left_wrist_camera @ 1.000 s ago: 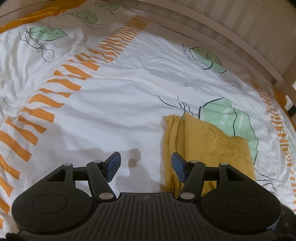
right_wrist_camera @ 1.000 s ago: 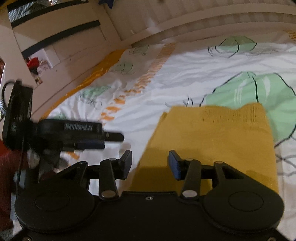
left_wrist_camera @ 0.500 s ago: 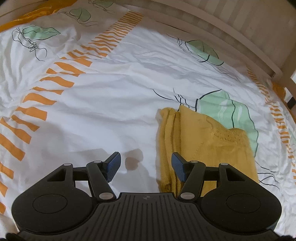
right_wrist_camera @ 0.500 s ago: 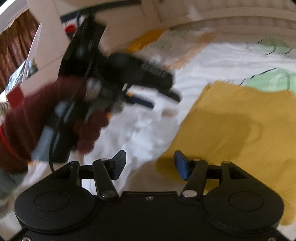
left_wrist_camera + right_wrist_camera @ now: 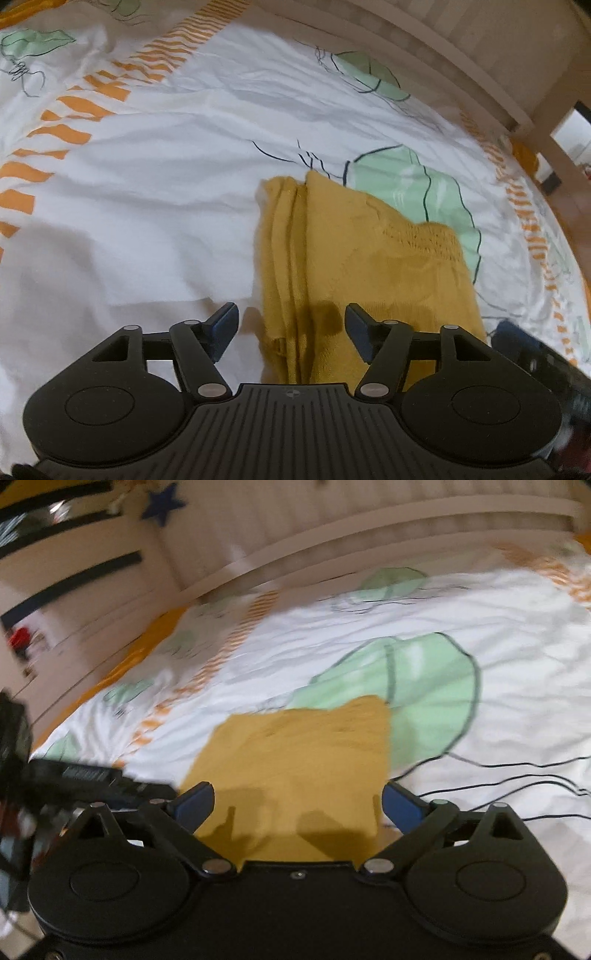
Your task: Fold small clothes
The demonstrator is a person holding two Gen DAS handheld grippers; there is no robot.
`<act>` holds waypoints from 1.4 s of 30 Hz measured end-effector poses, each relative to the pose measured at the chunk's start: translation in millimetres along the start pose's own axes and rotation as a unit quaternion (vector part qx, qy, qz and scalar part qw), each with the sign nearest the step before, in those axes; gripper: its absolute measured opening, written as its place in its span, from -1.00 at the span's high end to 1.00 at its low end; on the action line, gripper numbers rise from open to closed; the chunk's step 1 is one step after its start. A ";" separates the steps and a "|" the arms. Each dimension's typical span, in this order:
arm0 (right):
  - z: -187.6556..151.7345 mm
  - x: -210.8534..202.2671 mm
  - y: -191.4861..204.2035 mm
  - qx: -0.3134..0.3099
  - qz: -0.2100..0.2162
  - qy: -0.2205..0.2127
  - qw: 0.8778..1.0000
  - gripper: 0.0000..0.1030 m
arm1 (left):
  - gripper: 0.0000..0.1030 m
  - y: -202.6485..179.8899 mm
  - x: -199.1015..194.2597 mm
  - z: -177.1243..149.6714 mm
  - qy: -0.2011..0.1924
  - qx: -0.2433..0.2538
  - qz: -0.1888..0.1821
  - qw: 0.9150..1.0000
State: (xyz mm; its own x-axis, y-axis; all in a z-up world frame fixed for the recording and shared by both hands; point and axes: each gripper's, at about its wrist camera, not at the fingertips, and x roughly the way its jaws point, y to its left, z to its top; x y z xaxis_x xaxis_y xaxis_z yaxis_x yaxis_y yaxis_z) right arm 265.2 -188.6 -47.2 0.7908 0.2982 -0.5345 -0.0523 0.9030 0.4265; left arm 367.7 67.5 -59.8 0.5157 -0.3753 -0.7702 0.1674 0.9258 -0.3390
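Right gripper (image 5: 297, 805) swung back over yellow garment (image 5: 303, 753), jaws opening.

Both grippers are pretty much the same build: matte black plastic all over. The left gripper (image 5: 291, 328) has a ribbed body plate with fine grooves and a tiny round crosshair mark at the top centre of that plate. Either side of the plate sits a big round housing with a recessed disc, and the linkage arms pivot on silver pins. The finger pads (image 5: 223, 325) are dark blue. The right gripper (image 5: 297, 805) has a smooth body plate instead, with one small silver screw at its top centre, brighter blue pads (image 5: 194, 806), same silver pivots.
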 end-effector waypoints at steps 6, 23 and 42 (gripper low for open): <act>5.6 30.1 -36.0 0.078 0.023 0.037 0.996 -0.99 | -0.43 -3.5 -2.9 -8.4 -0.012 0.004 -0.014 1.000; 14.5 71.1 -52.3 0.118 0.133 0.089 0.980 -1.00 | -0.70 -13.4 -4.5 -52.9 0.024 0.029 -0.026 0.999; 29.7 99.4 -45.9 0.112 0.152 0.106 0.976 -1.00 | -0.95 -37.2 26.3 -53.6 0.021 0.004 -0.093 0.995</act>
State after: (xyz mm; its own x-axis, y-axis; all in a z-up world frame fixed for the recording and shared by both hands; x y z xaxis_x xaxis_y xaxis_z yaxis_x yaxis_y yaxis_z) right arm 364.3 -209.6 -98.1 0.6149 0.6200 -0.4874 -0.1118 0.6803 0.7243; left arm 330.0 20.7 -96.4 0.4401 -0.5420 -0.7159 0.2645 0.8402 -0.4735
